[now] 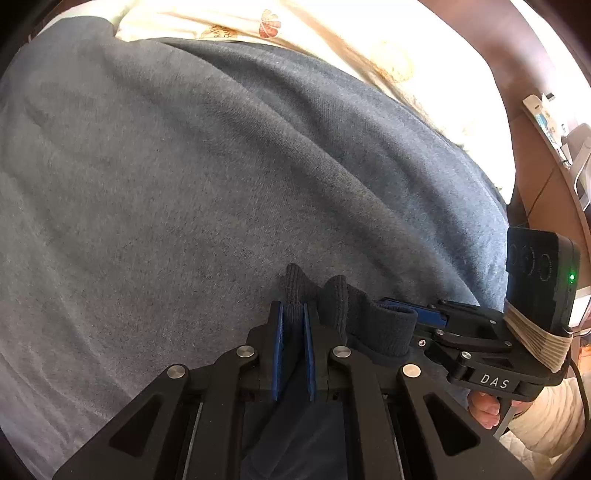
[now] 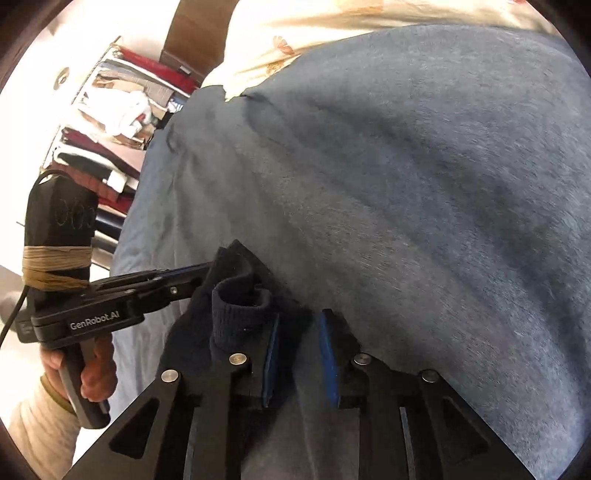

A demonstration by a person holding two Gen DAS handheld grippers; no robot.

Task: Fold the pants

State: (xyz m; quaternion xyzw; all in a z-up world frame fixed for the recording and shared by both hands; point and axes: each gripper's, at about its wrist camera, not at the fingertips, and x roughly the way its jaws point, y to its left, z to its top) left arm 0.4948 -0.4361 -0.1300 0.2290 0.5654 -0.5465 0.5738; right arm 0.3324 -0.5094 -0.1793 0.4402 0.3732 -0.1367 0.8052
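Note:
Grey-blue pants (image 1: pixel 221 166) lie spread over a cream bedsheet and fill both views; they also show in the right wrist view (image 2: pixel 406 184). Their dark ribbed cuff (image 1: pixel 373 321) is bunched at the near edge. My left gripper (image 1: pixel 293 314) is shut on a fold of this cuff (image 2: pixel 240 295). My right gripper (image 2: pixel 300 325) has its blue pads a little apart, with dark cuff fabric lying between them; whether it grips is unclear. In the left wrist view the right gripper (image 1: pixel 424 314) reaches in from the right, its fingers at the cuff. In the right wrist view the left gripper (image 2: pixel 201 273) comes in from the left.
A cream bedsheet with orange shell prints (image 1: pixel 269 22) lies under the pants. A wooden headboard or wall (image 1: pixel 517 55) is at the right. Shelves with folded clothes (image 2: pixel 110 122) stand to the left in the right wrist view.

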